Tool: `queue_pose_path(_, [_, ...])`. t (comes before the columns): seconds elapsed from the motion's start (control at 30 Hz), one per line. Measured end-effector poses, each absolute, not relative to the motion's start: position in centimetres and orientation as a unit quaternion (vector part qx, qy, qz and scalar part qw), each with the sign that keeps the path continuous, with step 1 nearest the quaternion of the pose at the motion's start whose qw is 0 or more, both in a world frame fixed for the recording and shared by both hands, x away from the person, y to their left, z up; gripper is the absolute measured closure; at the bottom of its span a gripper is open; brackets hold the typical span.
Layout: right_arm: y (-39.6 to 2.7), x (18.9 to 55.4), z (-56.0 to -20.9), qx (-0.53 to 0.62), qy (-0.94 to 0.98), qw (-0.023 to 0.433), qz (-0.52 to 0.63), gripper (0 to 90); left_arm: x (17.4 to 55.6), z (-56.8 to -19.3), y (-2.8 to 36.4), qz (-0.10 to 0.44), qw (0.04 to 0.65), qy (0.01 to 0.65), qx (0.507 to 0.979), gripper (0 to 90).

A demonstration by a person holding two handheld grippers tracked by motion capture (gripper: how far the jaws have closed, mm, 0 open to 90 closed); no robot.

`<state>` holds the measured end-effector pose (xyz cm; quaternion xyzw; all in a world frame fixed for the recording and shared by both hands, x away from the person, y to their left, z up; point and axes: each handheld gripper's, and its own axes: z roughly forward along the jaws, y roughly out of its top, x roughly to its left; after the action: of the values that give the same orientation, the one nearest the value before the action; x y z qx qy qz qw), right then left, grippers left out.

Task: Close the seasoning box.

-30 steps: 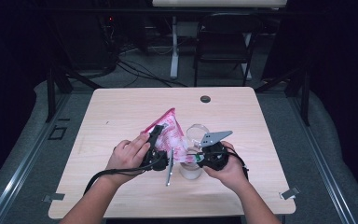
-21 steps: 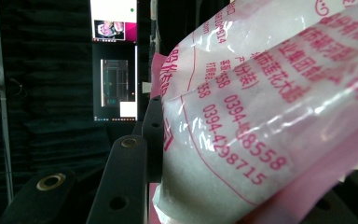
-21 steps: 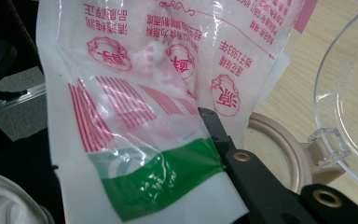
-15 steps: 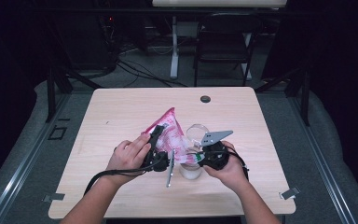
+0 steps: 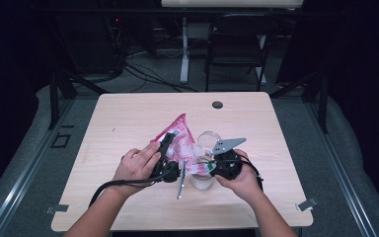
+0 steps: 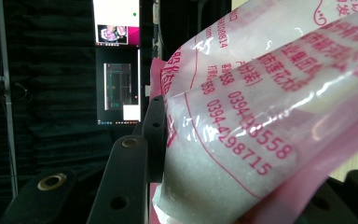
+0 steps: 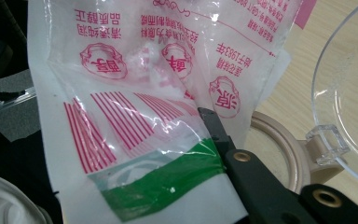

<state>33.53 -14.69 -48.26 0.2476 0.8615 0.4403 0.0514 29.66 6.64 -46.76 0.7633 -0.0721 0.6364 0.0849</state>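
Note:
A pink and white plastic bag [image 5: 178,140] of white granules is held up tilted between both hands above the table. My left gripper [image 5: 169,150] is shut on the bag's bulging body [image 6: 261,116]; one black jaw presses its left side and the other is mostly hidden behind it. My right gripper [image 5: 208,165] is shut on the bag's thin lower edge [image 7: 135,140] near the green stripe, with one jaw showing in front of the plastic. Just below stands a jar [image 5: 202,181] with a beige rim [image 7: 284,144]; its clear hinged lid [image 7: 349,79] is swung open.
A slim grey metal utensil [image 5: 180,181] lies beside the jar. A small dark round disc [image 5: 217,104] sits at the far edge of the wooden table [image 5: 128,118]. A chair [image 5: 237,44] and cables stand beyond the table.

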Motion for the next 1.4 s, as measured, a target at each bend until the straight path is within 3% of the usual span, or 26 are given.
queue_pose_path(1.4, [-14.61, 33.55, -48.32, 0.25, 0.861, 0.055, 0.439, 90.0, 29.32, -46.2, 6.03, 0.64, 0.079, -0.09, 0.759, 67.0])
